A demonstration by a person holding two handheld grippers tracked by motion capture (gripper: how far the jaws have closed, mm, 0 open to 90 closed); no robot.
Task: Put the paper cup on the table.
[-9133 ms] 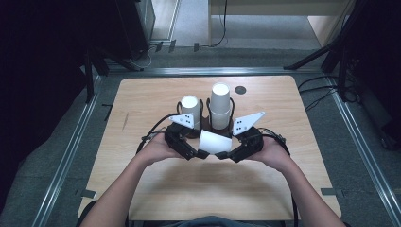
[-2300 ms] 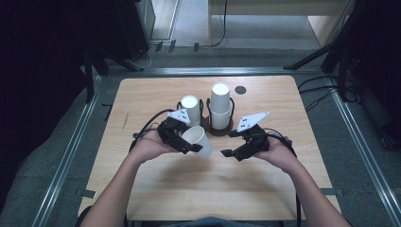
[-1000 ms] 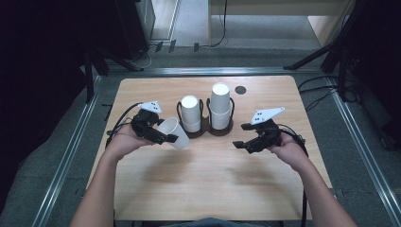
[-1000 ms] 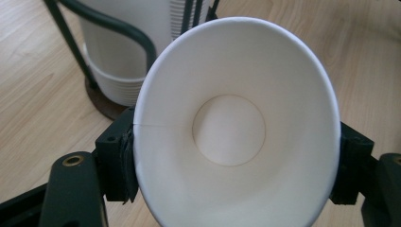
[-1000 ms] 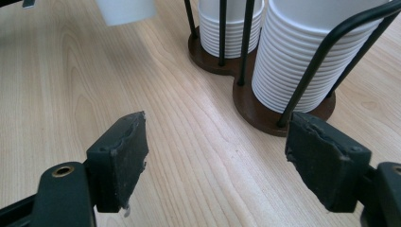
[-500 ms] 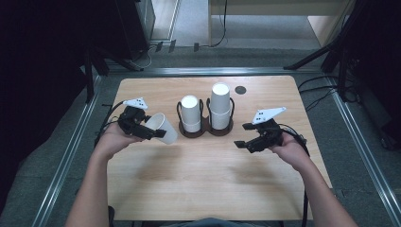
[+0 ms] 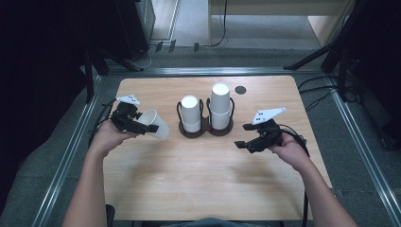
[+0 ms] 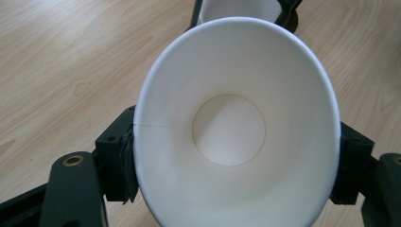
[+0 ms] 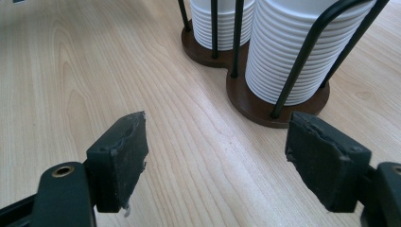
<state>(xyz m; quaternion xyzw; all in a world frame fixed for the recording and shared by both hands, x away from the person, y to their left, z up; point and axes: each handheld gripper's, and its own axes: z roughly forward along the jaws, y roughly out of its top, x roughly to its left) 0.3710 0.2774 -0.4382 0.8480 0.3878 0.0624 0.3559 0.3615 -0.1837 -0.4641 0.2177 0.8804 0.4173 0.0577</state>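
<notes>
A single white paper cup (image 7: 155,124) was held off the table (image 7: 203,189) at its left side, lying on its side with the open mouth facing back towards the left gripper (image 7: 142,126). In the left gripper view the cup (image 8: 236,127) sat clamped between the two black jaws, which pressed on opposite sides of its wall near the rim; the rim was squeezed out of round into an oval. Just to the right of the cup stood a dark two-post cup holder (image 7: 204,131) carrying two stacks of inverted cups, the shorter stack (image 7: 191,113) nearer the held cup and the taller stack (image 7: 220,105) beside it. The right gripper (image 7: 246,140) hovered well apart from the cup, to the right of the holder, empty, with its jaws spread wide; in its own view the holder's base (image 9: 279,105) and the ribbed stack (image 9: 293,52) lay ahead of it.

Judged risks from this position: the thin wall could crease or buckle further if the squeeze tightened, and the cup could slip or pivot out of the jaws, since they bore on a smooth tapered surface. A swing towards the centre might knock the nearer stack or the holder's wire hoops. A small dark disc (image 7: 240,89) lay on the far part of the table, clear of the work
</notes>
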